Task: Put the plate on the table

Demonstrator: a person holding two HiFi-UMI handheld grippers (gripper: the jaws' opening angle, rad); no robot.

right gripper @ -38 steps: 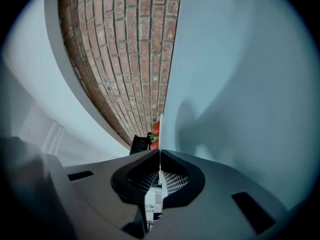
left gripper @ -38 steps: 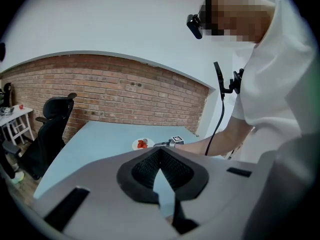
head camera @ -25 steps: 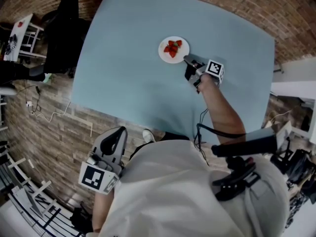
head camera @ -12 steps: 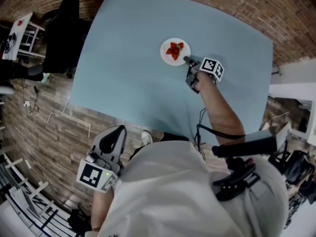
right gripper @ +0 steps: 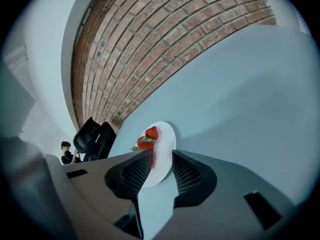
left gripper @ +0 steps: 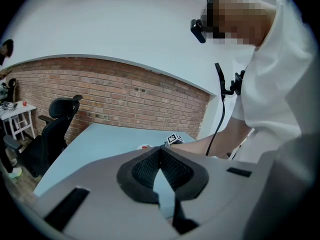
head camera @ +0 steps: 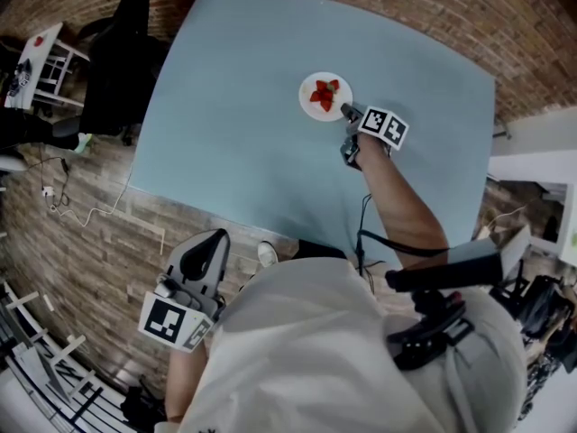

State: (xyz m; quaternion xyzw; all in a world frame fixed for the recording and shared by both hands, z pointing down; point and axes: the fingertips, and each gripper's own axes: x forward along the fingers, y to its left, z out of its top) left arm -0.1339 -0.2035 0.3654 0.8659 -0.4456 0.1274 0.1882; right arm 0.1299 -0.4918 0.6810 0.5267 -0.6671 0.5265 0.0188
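Head view: a white plate (head camera: 339,88) lies flat on the light blue table (head camera: 243,133), toward 12 o'clock in the picture. Red strawberries (head camera: 325,95) sit on it. The right gripper (head camera: 347,111) is at the plate's 4 o'clock edge, with its tips right by the rim. The left gripper (head camera: 200,258) is down at 7 o'clock, off the table and close to the person's body. A black office chair (head camera: 122,61) stands at 10 o'clock, beside the table.

Left gripper view: the left gripper (left gripper: 160,151) has its two black pads touching at the tips, with nothing between them. The blue table (left gripper: 100,139) is ahead, with a brick wall (left gripper: 125,99) behind it. The office chair (left gripper: 55,129) is at 9 o'clock. Just above the pads there is a small white and red spot that may be the plate, but it is too small to be sure.

Right gripper view: the right gripper (right gripper: 161,156) has its jaws opening. The near edge of the plate (right gripper: 167,134) is in the gap between the pads, and the pads do not squeeze it. The plate rests on the table (right gripper: 240,94). The strawberries (right gripper: 151,133) are on its 11 o'clock side. The brick wall (right gripper: 150,44) runs toward 12 o'clock, and the office chair (right gripper: 92,136) is at 9 o'clock.
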